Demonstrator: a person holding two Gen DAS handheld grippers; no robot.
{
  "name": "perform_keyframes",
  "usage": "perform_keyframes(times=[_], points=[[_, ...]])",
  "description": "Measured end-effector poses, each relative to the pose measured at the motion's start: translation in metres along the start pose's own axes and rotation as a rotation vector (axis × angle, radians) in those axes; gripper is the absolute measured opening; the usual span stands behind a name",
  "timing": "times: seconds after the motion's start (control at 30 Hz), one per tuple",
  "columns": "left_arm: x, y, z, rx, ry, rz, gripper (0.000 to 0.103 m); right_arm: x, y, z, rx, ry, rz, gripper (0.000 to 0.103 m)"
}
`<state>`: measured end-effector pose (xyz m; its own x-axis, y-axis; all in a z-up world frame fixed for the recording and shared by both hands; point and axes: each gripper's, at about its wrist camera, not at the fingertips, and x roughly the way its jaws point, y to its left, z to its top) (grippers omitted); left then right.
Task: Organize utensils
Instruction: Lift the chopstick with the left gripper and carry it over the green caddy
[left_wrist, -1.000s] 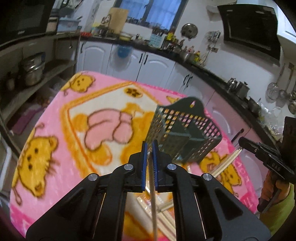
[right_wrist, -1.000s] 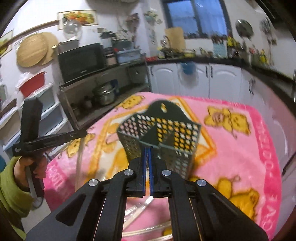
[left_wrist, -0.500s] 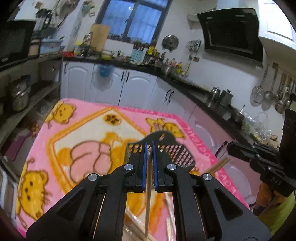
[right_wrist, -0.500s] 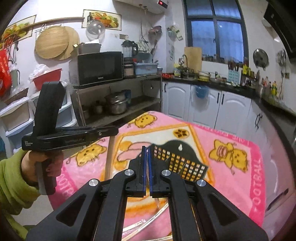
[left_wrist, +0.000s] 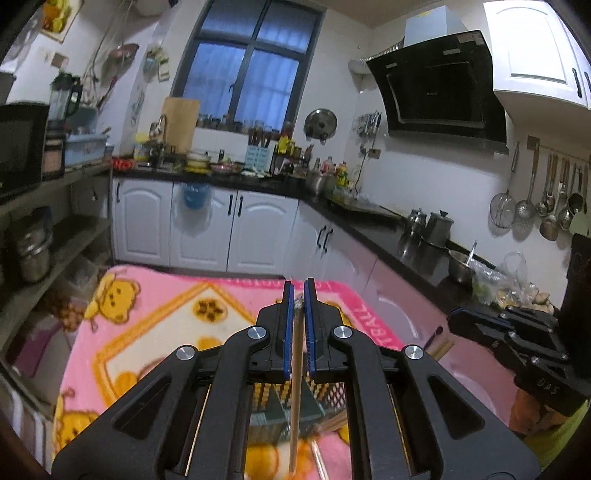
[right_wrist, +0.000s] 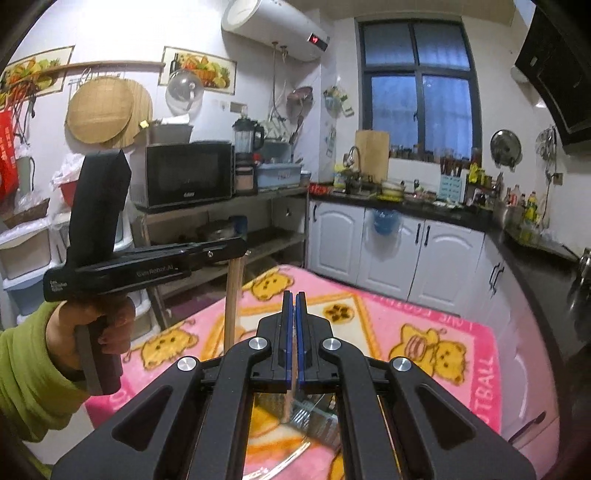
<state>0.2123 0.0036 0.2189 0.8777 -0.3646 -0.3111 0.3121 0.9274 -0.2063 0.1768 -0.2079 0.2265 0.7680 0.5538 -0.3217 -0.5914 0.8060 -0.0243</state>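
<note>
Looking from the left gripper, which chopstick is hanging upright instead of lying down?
The chopstick clamped in the shut left gripper, dangling over the dark basket. The other chopsticks lie on the pink blanket.

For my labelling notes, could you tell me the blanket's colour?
Pink blanket with yellow cartoon bears; right wrist view.

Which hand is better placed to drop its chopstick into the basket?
Probably right. The right gripper holds the right chopstick with its tip over the basket; the left chopstick, in the left gripper, hangs off to the side over the blanket.
</note>
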Motion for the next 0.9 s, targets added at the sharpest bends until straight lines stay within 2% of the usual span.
perform_keyframes(times=[0.2, 0.47, 0.9], points=[[0.011, -0.015, 0.019, 0.065, -0.044, 0.038, 0.003, 0.002, -0.024, 0.017, 0.021, -0.021, -0.046, 0.002], [0.044, -0.014, 0.026, 0.104, -0.079, 0.123, 0.003, 0.019, -0.044, 0.014, 0.061, 0.007, -0.069, 0.002], [0.094, 0.011, -0.004, 0.065, 0.015, 0.122, 0.003, 0.060, -0.057, -0.019, 0.111, 0.115, -0.079, 0.002]])
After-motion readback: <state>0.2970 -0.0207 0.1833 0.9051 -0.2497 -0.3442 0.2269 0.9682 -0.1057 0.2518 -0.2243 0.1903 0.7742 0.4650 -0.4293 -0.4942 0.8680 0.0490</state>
